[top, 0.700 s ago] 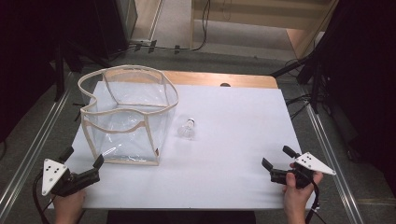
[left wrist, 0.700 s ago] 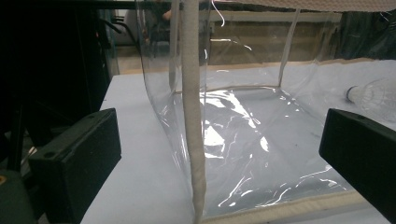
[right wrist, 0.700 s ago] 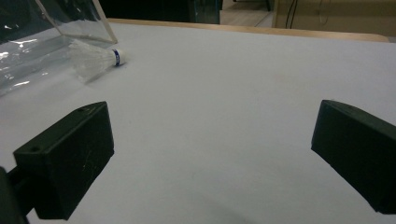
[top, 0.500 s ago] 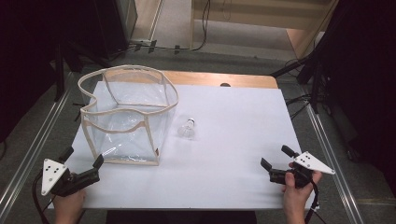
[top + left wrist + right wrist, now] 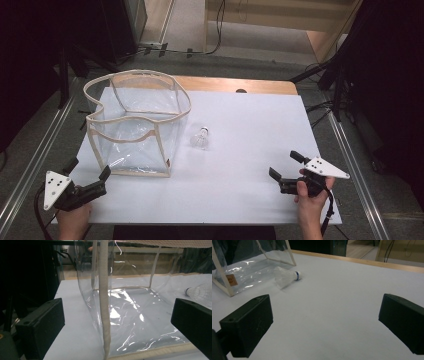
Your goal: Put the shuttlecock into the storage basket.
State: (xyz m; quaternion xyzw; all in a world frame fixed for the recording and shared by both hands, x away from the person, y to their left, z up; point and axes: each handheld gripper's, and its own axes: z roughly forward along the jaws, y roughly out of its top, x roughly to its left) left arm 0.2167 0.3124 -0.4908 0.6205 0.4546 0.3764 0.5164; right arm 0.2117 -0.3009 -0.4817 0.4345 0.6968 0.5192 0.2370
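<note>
Left gripper point(image 5: 90, 180) sits at seven o'clock, jaws wide and empty, aimed at the clear bag's point(image 5: 135, 125) near corner — ready to steady it. Shuttlecock point(image 5: 201, 138) lies just beside the bag at centre. Right gripper point(image 5: 285, 167), four o'clock, gapes empty too — bare worktop point(image 5: 250, 115) between gives an open run.

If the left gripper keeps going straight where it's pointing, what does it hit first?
Most likely the clear bag: its near corner seam stands between the left gripper's open jaws, close ahead. The shuttlecock lies farther off, to the side.
</note>
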